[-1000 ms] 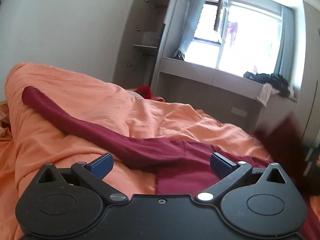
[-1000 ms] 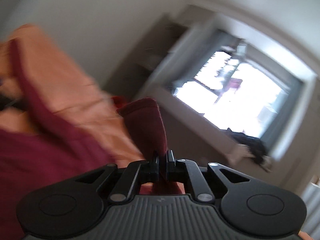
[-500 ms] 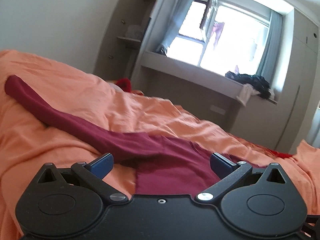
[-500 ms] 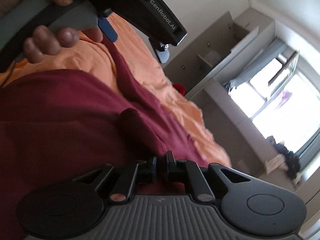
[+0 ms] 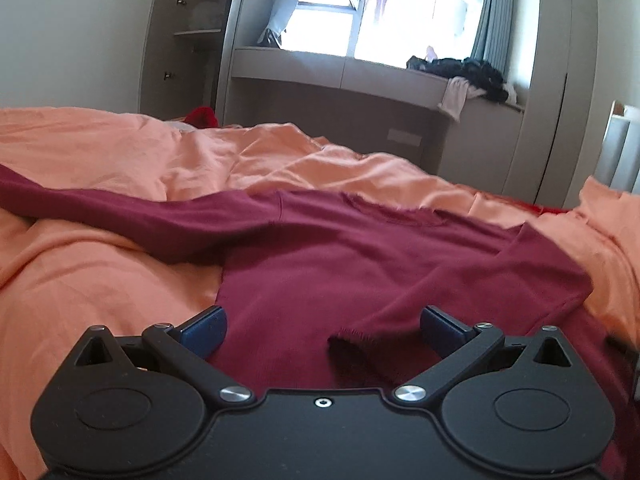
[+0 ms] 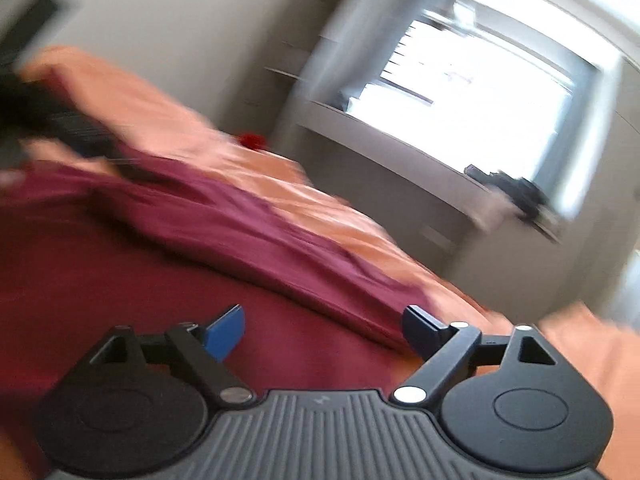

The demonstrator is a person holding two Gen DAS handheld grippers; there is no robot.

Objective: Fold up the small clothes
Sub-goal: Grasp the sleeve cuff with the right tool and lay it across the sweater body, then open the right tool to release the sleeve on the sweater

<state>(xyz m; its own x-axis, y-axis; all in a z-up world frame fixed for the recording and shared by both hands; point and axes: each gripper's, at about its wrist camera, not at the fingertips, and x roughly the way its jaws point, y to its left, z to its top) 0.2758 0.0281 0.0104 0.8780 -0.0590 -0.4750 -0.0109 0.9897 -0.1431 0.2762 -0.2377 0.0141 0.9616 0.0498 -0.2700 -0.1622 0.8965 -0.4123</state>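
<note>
Maroon long-sleeve top (image 5: 360,264) lies spread flat on the orange bedding (image 5: 100,280) of the bed. One sleeve (image 5: 120,212) runs out straight to the left across the bedding. Other sleeve is folded in over the body; its cuff (image 5: 352,344) rests on the body panel. Left hand-held gripper (image 5: 322,326) hovers low over the top, blue pads wide apart, pinching no fabric; the cuff lies just ahead between the fingers, untouched. Right hand-held gripper (image 6: 322,330): jaws opening, pads well apart above the maroon fabric (image 6: 120,280), no cloth pinched between them. Right view is motion-blurred. Behind the bed: window (image 5: 400,12), window ledge with a dark clothes pile (image 5: 468,70), open wardrobe shelves (image 5: 192,32) at left.
</note>
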